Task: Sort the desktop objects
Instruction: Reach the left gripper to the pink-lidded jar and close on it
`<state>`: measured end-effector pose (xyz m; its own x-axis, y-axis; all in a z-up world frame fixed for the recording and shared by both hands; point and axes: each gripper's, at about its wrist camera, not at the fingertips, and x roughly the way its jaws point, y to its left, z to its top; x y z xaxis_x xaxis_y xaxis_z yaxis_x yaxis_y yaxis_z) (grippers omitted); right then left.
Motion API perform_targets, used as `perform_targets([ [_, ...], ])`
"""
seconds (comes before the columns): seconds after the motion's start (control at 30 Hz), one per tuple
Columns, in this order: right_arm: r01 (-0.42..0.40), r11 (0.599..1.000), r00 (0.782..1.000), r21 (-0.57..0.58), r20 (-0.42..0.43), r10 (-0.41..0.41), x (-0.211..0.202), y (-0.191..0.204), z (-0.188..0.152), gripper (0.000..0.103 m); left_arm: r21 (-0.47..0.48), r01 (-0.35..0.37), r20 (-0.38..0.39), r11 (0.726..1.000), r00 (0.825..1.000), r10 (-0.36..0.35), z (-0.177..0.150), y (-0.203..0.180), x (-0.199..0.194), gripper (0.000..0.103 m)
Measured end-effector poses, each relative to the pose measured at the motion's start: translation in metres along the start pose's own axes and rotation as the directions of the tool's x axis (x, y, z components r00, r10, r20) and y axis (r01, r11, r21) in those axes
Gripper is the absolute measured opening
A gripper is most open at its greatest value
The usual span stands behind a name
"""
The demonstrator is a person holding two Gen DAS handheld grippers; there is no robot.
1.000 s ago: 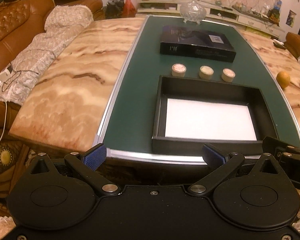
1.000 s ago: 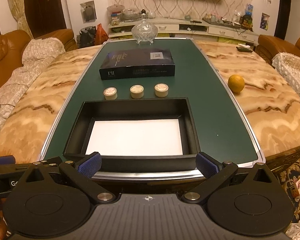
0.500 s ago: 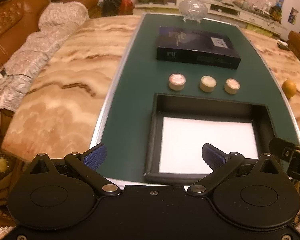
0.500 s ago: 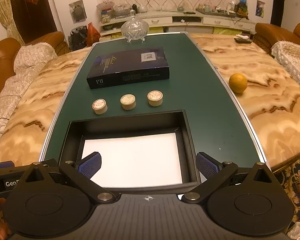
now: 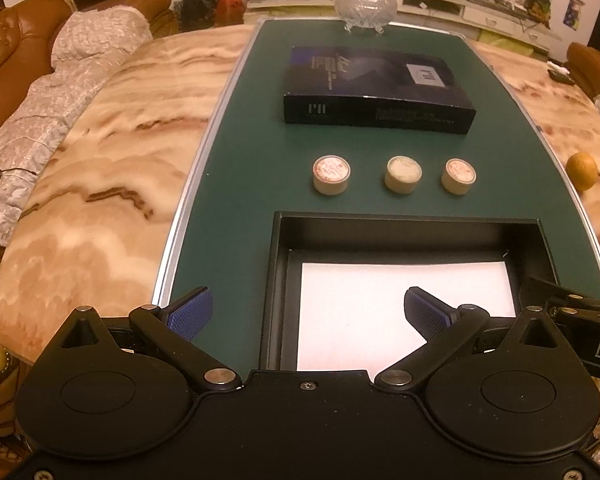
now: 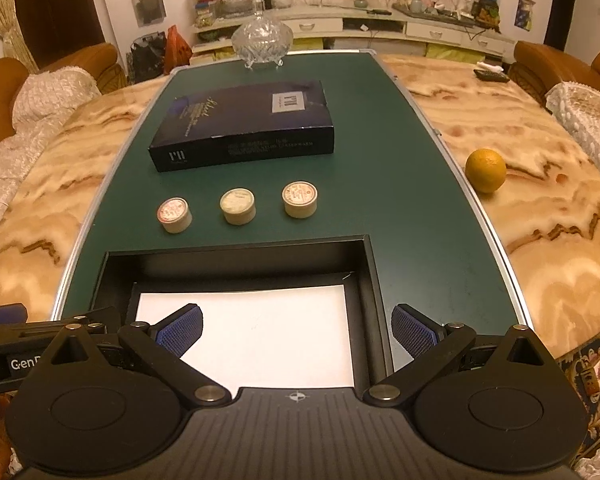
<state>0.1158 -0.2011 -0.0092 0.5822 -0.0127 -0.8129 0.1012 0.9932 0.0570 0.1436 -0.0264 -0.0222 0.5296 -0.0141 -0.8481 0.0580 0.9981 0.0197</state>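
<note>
Three small round cream tins stand in a row on the green mat: left tin point(image 5: 331, 174) point(image 6: 174, 214), middle tin point(image 5: 403, 174) point(image 6: 237, 206), right tin point(image 5: 458, 176) point(image 6: 299, 199). Just in front of them lies an open black tray point(image 5: 412, 226) point(image 6: 236, 258) with a white sheet on its floor. A dark blue box point(image 5: 376, 90) point(image 6: 244, 124) lies beyond the tins. My left gripper point(image 5: 308, 314) hovers open over the tray's near left corner. My right gripper point(image 6: 296, 328) is open above the tray's near right part. Both hold nothing.
A glass lidded bowl point(image 5: 366, 0) point(image 6: 262, 40) stands at the mat's far end. An orange point(image 5: 581, 171) point(image 6: 485, 170) rests on the marble table point(image 5: 112, 152) to the right of the mat. Brown sofas with lace covers flank the table.
Both grippers have moved forward over the table, from its near edge to above the tray. The tins and box look closer. Both stayed open.
</note>
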Motion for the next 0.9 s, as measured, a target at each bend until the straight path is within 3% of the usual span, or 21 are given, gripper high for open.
perform_targets([
  [0.37,-0.085,0.993,0.996,0.082,-0.015,0.087,0.023,-0.013,0.018,0.103,-0.020,0.023,-0.004,1.000,1.000,-0.023,0.029,0.001,0.029,0.103],
  [0.57,-0.065,0.995,0.997,0.077,-0.034,0.068,0.059,-0.016,0.045,0.103,-0.004,-0.030,-0.007,1.000,1.000,0.030,0.059,-0.005,0.062,0.103],
  [0.9,-0.032,0.999,0.992,0.013,-0.121,0.034,0.108,-0.007,0.075,0.103,0.005,-0.034,-0.071,0.999,0.997,0.034,0.084,-0.010,0.098,0.103],
])
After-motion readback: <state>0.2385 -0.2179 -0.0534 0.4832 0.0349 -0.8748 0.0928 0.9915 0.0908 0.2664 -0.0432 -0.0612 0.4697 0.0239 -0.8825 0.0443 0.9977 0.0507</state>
